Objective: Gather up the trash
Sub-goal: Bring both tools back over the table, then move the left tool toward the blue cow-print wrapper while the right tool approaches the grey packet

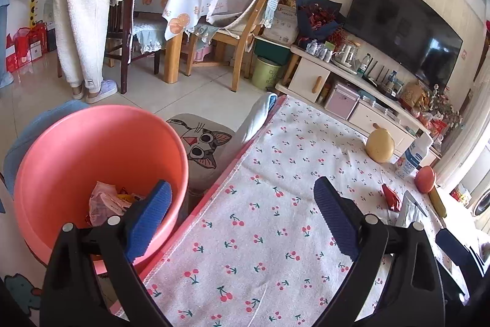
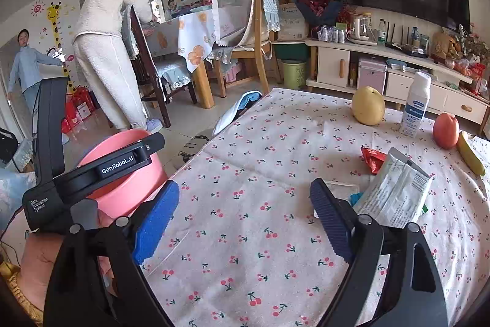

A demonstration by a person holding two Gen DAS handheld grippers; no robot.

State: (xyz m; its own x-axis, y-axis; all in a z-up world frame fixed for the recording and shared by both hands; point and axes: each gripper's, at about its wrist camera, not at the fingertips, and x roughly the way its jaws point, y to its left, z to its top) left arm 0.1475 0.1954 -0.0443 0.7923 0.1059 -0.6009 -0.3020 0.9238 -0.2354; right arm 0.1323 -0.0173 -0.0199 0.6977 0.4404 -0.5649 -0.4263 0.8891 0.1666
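Both sets of jaws are standing wide and gripping nothing. Just beside the right gripper [image 2: 245,212], a crinkly white packet [image 2: 395,192] is lying on the counter [image 2: 245,250]: probably light, floppy and slick, so pinching its raised near edge looks best.

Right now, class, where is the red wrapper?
In the right wrist view the red wrapper lies on the cherry-print cloth, right side, touching the white packet, below the apple.
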